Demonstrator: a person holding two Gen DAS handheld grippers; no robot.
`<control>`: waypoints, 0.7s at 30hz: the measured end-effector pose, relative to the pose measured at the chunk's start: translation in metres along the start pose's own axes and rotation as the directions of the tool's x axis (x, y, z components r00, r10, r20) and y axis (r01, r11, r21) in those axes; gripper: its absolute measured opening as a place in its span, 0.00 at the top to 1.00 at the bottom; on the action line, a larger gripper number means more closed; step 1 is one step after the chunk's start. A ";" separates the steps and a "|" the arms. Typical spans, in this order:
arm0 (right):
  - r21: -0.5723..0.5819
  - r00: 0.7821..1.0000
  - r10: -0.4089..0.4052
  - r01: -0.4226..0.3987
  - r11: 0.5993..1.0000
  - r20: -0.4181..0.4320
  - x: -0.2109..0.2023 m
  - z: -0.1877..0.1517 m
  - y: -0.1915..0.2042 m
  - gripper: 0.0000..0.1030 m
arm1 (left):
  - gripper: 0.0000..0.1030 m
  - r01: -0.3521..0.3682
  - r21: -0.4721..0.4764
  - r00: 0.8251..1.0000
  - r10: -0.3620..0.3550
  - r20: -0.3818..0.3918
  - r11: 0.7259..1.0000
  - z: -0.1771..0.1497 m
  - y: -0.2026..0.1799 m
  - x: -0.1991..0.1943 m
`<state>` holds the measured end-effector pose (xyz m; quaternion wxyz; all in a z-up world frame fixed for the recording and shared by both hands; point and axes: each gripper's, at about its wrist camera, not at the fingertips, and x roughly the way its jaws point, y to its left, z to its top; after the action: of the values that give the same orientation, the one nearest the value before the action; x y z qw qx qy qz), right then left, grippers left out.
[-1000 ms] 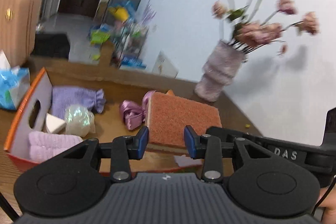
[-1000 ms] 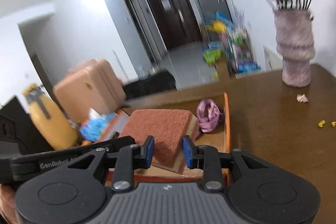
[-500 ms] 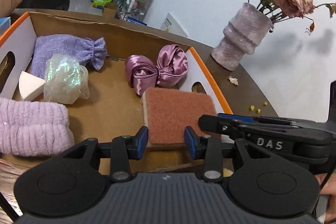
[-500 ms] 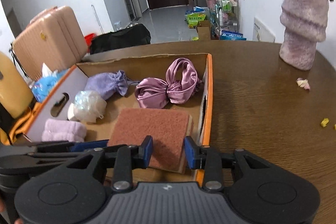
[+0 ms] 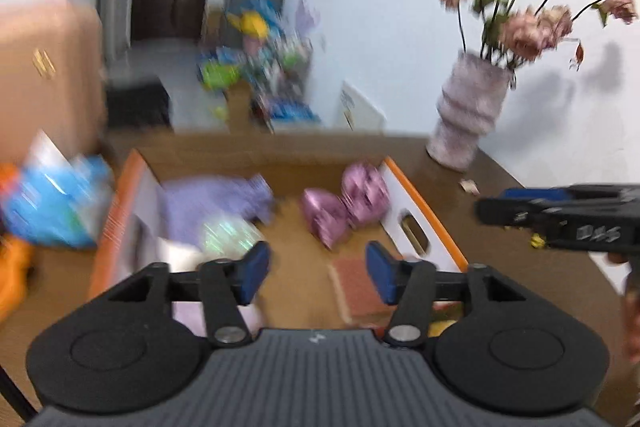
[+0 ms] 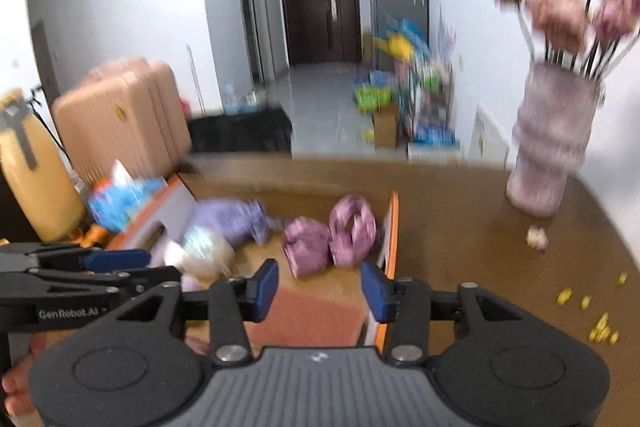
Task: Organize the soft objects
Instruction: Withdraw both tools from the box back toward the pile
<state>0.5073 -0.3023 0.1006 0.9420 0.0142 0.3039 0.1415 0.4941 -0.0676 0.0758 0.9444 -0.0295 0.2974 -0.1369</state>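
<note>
Both the left gripper (image 5: 316,273) and right gripper (image 6: 319,289) are spreading open, pinching nothing, so the reddish sponge (image 6: 308,317) below their fingers could tip against the cardboard box (image 6: 392,227) wall.

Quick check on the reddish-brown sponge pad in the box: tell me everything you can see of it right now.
The sponge pad is a flat rectangular slab with a coarse reddish-brown top; blur hides any finer detail. It lies flat on the floor of the cardboard box, at the near end beside the orange-edged right wall. Neither gripper holds it: the right gripper and left gripper are opening above it, pads clear. The pink satin bow sits just beyond, apart from it.
</note>
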 end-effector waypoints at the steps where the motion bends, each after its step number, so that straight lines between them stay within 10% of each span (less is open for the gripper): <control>1: -0.016 0.998 -0.006 0.007 1.000 0.055 -0.014 0.001 0.005 0.44 | 0.25 -0.028 0.020 0.998 0.027 0.052 0.999 0.002 0.001 -0.016; 5: -0.097 0.943 -0.067 0.104 0.990 0.327 -0.068 -0.012 0.030 0.08 | 0.10 -0.111 0.070 0.970 0.092 0.225 0.991 0.000 -0.003 -0.071; 10: -0.119 0.875 -0.083 0.158 0.980 0.478 -0.103 -0.037 0.051 0.00 | 0.00 -0.159 0.096 0.933 0.117 0.340 0.983 -0.016 -0.011 -0.119; 21: -0.049 0.883 -0.044 0.076 0.996 0.468 -0.140 -0.087 0.063 0.00 | 0.00 -0.227 0.064 0.878 0.176 0.445 0.972 -0.071 -0.021 -0.181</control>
<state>0.3323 -0.2856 0.1163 0.9913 0.0075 0.0642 0.1147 0.3069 -0.0358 0.1208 0.9961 0.0258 0.0716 -0.0443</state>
